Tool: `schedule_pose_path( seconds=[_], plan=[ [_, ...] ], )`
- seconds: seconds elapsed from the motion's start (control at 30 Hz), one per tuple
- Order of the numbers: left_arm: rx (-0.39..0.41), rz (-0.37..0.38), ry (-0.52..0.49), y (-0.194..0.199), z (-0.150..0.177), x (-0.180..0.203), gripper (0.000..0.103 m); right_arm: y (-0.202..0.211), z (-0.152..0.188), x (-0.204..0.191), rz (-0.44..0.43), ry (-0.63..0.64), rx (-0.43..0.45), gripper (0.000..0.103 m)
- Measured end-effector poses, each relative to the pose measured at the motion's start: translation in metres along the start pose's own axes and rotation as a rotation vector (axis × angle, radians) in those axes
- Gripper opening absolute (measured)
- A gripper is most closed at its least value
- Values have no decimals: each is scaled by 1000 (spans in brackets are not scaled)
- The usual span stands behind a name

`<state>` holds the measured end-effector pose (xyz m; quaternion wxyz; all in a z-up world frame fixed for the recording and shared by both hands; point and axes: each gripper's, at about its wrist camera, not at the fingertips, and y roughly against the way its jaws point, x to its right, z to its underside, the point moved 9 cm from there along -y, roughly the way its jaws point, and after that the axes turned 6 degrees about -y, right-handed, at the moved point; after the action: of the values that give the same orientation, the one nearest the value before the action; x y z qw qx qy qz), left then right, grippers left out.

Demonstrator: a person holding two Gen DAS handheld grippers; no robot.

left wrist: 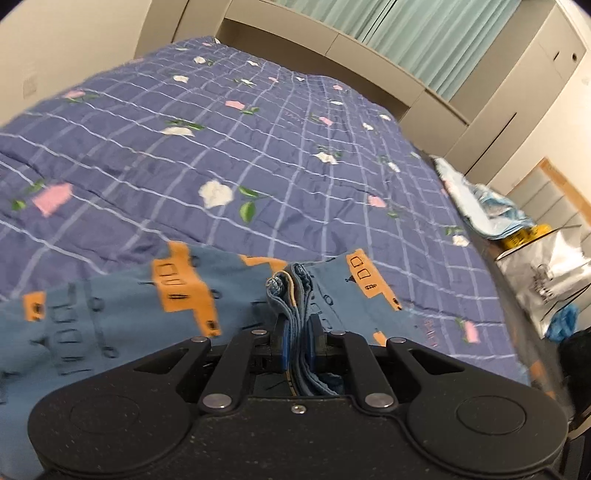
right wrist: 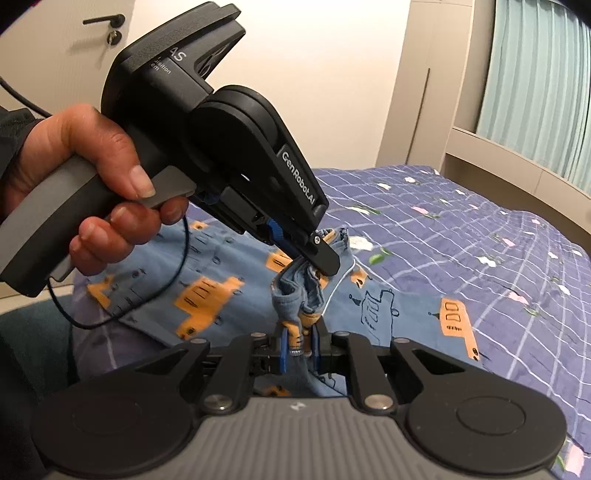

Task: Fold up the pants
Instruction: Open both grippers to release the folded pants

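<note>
The pants (left wrist: 122, 306) are blue with orange vehicle prints and lie on the bed; they also show in the right wrist view (right wrist: 399, 314). My left gripper (left wrist: 297, 332) is shut on a bunched edge of the pants, several layers thick. In the right wrist view the left gripper (right wrist: 323, 260) is held by a hand and pinches the cloth just above my right gripper (right wrist: 299, 338), which is shut on another bunched part of the pants. The two grippers are close together.
The bed has a purple checked quilt (left wrist: 221, 147) with flowers. A window ledge with green curtains (left wrist: 406, 33) runs behind it. Light blue cloth (left wrist: 480, 206) and a silver bag (left wrist: 546, 273) sit at the bed's right side. A door (right wrist: 74, 37) stands at the left.
</note>
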<state>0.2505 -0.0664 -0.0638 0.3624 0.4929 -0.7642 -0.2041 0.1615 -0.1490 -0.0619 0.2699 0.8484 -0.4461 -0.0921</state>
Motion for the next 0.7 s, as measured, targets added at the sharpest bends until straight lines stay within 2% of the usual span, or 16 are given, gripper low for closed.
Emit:
schedule_pose_path(
  seconds=[0.33, 0.43, 0.5, 0.53, 0.6, 0.63, 0.7],
  plan=[
    [-46, -89, 36, -5, 17, -36, 11, -27, 8, -29, -52, 14, -40, 16],
    [-64, -119, 58, -9, 21, -44, 25, -34, 14, -31, -60, 6, -58, 20],
    [-66, -122, 89, -9, 23, -50, 49, -35, 17, -31, -67, 0, -67, 31],
    [-60, -124, 98, -8, 23, -52, 53, -34, 18, -32, -68, 2, -67, 37],
    [-52, -140, 110, -5, 24, -56, 62, -32, 19, -32, -69, 6, -59, 63],
    [-49, -145, 117, -4, 24, -58, 64, -29, 18, -31, -69, 10, -50, 66],
    [-36, -168, 132, -2, 24, -63, 79, -20, 16, -25, -57, 21, -26, 82]
  ],
)
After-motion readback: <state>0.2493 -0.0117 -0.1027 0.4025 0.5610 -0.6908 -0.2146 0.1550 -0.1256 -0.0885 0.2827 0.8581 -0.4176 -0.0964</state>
